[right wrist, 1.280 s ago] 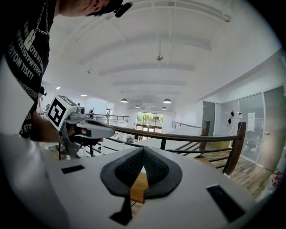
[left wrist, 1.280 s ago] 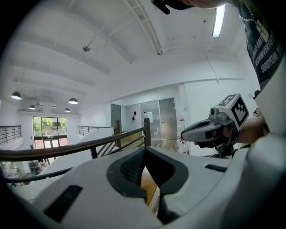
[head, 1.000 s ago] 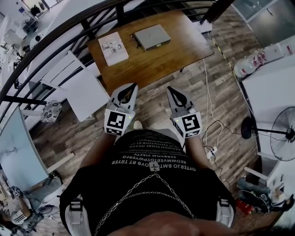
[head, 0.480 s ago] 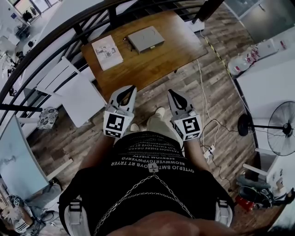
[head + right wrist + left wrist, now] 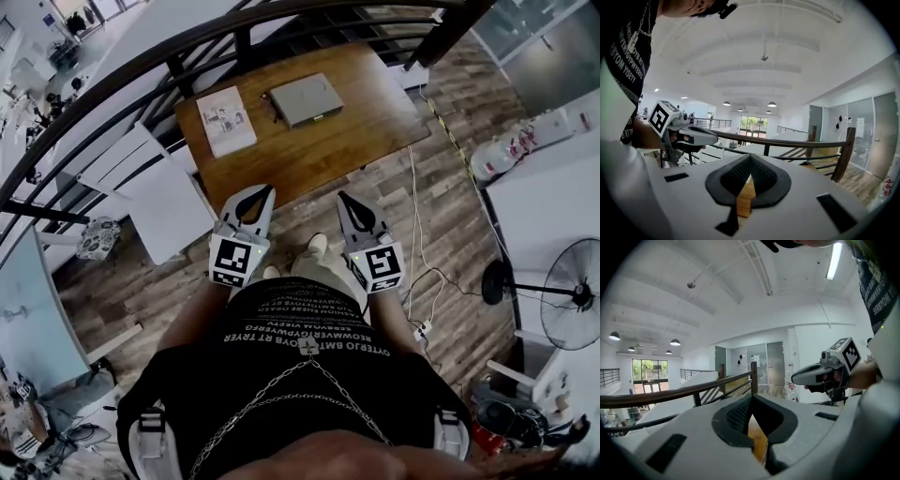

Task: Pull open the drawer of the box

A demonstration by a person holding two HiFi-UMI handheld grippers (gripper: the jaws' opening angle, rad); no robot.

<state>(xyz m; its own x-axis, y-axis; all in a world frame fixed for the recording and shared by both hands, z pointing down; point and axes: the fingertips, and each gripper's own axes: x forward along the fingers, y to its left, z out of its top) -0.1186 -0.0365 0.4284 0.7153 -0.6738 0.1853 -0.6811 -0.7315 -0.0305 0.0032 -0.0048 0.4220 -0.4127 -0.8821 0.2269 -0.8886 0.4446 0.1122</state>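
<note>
Item 1. My left tool (image 5: 265, 191): jaws together at the tips and holding nothing. Through the slit below the tips, its own view shows only a sliver of brown wood.

Item 2. My right tool (image 5: 343, 198): jaws likewise closed and empty, with the same wood sliver under the tips. Both tools are level with each other in front of my body, pointing to 12 o'clock.

Item 3. Marker cube (image 5: 232, 260) on the left tool: a black-and-white square pattern with no letters. The right tool carries a matching cube.

Item 4. Counter (image 5: 319, 155): brown wood, at 12 o'clock beyond both tools.

Item 5. Box (image 5: 307, 99): grey and flat, on the counter at 12 o'clock, well apart from both tips. From above I cannot tell its drawer front.

Item 6. Booklet (image 5: 226, 120): white, at 9 o'clock of the box. Its print is too small to read.

Item 7. Shirt (image 5: 300, 342): black, with rows of white capitals that I cannot read reliably.

Item 8. Fan (image 5: 572, 295): on the floor at 3 o'clock.

Views: only the head view shows the box and booklet. The gripper views show the dark railing (image 5: 787, 140), ceiling lamps (image 5: 675, 342) and each other's tool.
</note>
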